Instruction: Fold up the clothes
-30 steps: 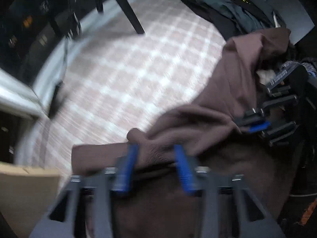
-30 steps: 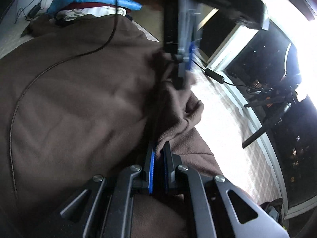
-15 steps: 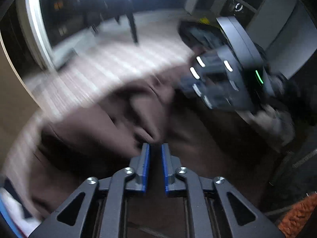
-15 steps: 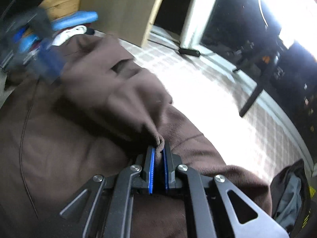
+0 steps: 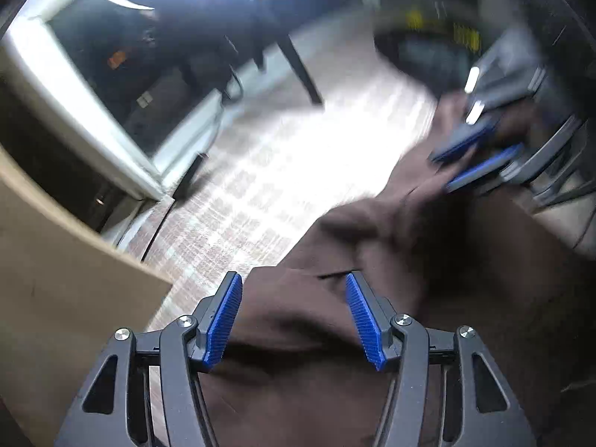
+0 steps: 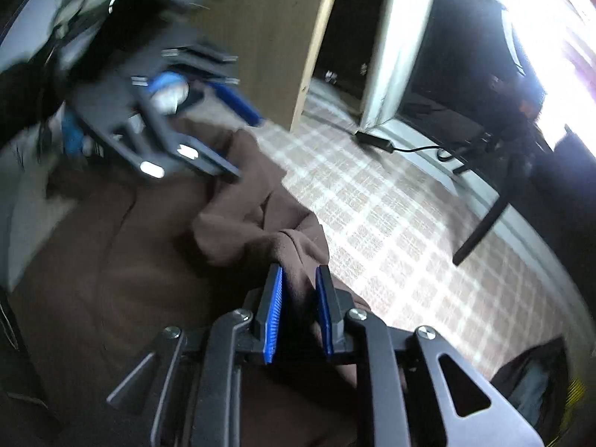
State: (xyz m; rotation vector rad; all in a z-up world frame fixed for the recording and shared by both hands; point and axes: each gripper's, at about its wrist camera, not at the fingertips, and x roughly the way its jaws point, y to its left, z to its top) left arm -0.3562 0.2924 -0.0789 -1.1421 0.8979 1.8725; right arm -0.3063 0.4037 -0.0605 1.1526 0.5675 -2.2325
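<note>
Still rumpled, the brown garment lies bunched on the checked floor covering, no clean fold visible; most folding remains, by my reading. Left gripper, jaws just opened wide, hangs over the cloth, gripping nothing. Right gripper, jaws just loosened, has a ridge of fabric between barely parted pads. No containers discernible.

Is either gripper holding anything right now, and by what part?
Neither. Both jaws have just been opening: the left gripper is clear above the brown garment, a fold hangs loose in the right gripper.
</note>
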